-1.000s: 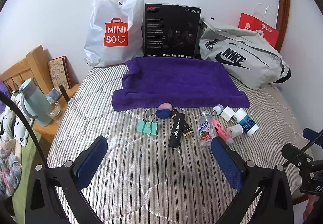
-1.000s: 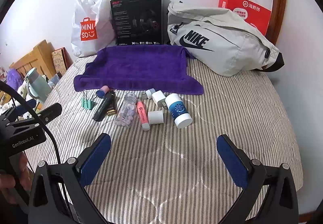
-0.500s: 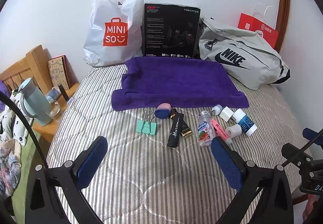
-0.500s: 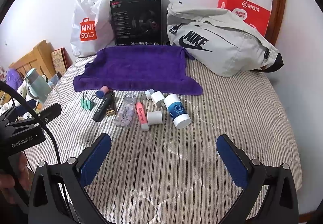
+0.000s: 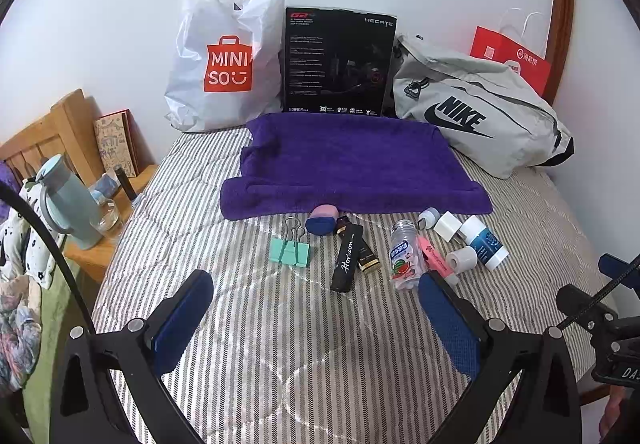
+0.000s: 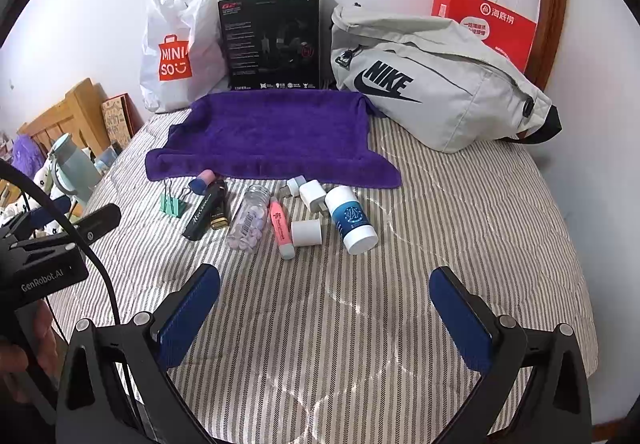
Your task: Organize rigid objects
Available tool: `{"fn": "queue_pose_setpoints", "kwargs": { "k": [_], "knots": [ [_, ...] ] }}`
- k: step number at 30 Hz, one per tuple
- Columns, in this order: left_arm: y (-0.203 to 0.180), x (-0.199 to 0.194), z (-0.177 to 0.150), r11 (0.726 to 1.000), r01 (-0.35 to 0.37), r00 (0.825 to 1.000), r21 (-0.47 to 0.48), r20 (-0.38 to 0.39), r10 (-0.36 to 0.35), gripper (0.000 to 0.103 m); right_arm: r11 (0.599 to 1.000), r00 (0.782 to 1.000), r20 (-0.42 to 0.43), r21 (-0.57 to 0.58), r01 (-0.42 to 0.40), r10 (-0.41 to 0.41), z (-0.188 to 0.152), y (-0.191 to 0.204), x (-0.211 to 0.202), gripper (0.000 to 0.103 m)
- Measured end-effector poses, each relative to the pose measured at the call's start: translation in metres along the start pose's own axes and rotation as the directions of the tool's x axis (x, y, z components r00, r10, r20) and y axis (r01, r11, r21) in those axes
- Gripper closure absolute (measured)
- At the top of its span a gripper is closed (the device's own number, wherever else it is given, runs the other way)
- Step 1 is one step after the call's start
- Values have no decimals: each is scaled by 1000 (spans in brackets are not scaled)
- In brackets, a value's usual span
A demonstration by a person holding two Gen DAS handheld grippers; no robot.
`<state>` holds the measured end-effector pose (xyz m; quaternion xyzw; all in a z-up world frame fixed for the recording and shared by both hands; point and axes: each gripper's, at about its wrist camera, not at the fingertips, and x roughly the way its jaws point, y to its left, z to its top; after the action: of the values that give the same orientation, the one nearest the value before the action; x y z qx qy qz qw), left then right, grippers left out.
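Both grippers, left gripper [image 5: 316, 308] and right gripper [image 6: 324, 300], jaws wide, empty. Round blue-label bottle [image 6: 352, 219] near purple towel [image 6: 272, 135] may roll if nudged, scattering neighbours.

1 towel [image 5: 352, 163], 3 bags [image 5: 224, 55], ~10 small items [image 6: 276, 211]

The pink-and-blue capsule [image 5: 322, 218] lay half tucked against the purple towel's [image 5: 352, 167] front hem, its far end out of sight. The black box [image 5: 339, 61] stood behind the towel, its small print too fine to read, and its right edge was covered by the grey Nike bag [image 5: 480, 115]. That bag hid the lower part of the red paper bag [image 6: 486, 23]. In the right wrist view the hand [image 6: 24, 348] gripping the other tool was cut by the left edge.
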<state>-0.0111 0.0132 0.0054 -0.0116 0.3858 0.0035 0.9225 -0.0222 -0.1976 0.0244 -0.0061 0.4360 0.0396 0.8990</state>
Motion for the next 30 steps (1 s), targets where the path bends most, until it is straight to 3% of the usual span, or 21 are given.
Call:
{"fn": "queue_pose_setpoints", "kwargs": {
  "k": [17, 24, 30],
  "knots": [
    [3, 4, -2, 1000, -6, 1000, -7, 1, 6, 0, 1000, 1000, -14, -5, -7, 7, 2, -3, 4, 0],
    [20, 36, 0, 1000, -2, 1000, -31, -28, 1, 0, 1000, 999, -36, -9, -23, 23, 6, -10, 26, 0],
    [31, 73, -1, 999, -36, 997, -12, -71, 35, 0, 999, 997, -69, -32, 31, -33, 7, -17, 54, 0]
  ]
}}
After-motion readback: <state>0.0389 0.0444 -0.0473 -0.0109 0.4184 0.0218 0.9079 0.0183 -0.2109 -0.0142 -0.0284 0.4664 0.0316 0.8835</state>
